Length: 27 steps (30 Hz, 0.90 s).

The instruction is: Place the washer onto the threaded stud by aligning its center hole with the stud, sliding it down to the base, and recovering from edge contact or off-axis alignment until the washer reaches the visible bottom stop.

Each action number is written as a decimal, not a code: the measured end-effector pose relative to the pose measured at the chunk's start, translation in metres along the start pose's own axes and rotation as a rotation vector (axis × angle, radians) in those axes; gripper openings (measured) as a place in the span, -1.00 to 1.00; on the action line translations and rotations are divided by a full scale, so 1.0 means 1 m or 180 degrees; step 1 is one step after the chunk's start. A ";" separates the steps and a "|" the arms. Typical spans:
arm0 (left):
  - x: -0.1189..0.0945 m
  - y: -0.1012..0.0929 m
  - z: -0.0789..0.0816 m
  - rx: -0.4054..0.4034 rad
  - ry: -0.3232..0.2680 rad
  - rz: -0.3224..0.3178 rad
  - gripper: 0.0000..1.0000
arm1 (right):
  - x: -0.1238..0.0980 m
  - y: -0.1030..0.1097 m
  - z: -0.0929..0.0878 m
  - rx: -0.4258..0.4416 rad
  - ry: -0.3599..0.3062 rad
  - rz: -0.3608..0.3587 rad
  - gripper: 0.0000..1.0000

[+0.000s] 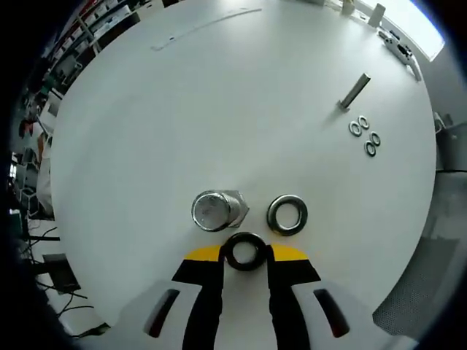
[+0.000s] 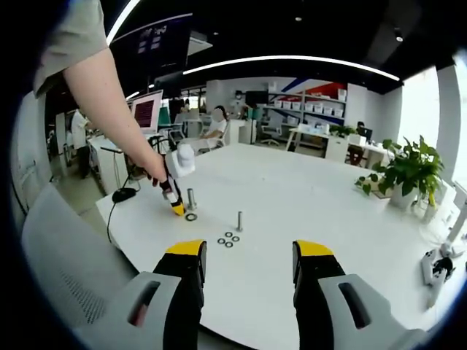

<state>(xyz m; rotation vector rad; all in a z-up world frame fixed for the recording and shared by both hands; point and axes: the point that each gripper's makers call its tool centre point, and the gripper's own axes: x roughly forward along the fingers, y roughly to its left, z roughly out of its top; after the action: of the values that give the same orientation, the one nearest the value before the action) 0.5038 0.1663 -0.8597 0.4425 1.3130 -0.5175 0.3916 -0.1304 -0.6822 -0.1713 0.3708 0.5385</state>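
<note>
In the left gripper view, the left tongs (image 1: 245, 257) are clamped on a dark washer (image 1: 244, 250), held flat between the yellow-tipped jaws just above the white counter (image 1: 182, 117). The large threaded stud (image 1: 217, 210) stands upright on the counter, seen from above, and the held washer sits just beside it, off to one side of its axis and not over its top. A second, brighter washer (image 1: 287, 214) lies flat on the counter, also just beside the stud and near the held one. Well away from the stud, a slimmer bolt (image 1: 354, 92) stands on the counter with four small washers (image 1: 365, 135) clustered next to it.

In the right gripper view, the right tongs (image 2: 249, 257) stand apart with nothing between them, hovering well back from the stud (image 2: 191, 198). A person's hand (image 2: 155, 173) holds the left tongs (image 2: 176, 208) down beside that stud.
</note>
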 end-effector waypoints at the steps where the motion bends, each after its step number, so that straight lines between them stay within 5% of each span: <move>1: 0.000 0.000 0.000 0.0004 -0.0001 0.0000 -0.58 | 0.000 0.000 0.000 -0.0001 0.0002 -0.0002 -0.01; 27: -0.006 -0.006 -0.007 0.0409 0.0054 -0.0025 -0.61 | 0.000 -0.001 0.000 -0.0009 0.0004 -0.0015 -0.01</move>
<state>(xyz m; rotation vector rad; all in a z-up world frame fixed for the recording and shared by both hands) 0.4939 0.1657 -0.8553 0.5492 1.3025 -0.6081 0.3924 -0.1312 -0.6823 -0.1752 0.3707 0.5344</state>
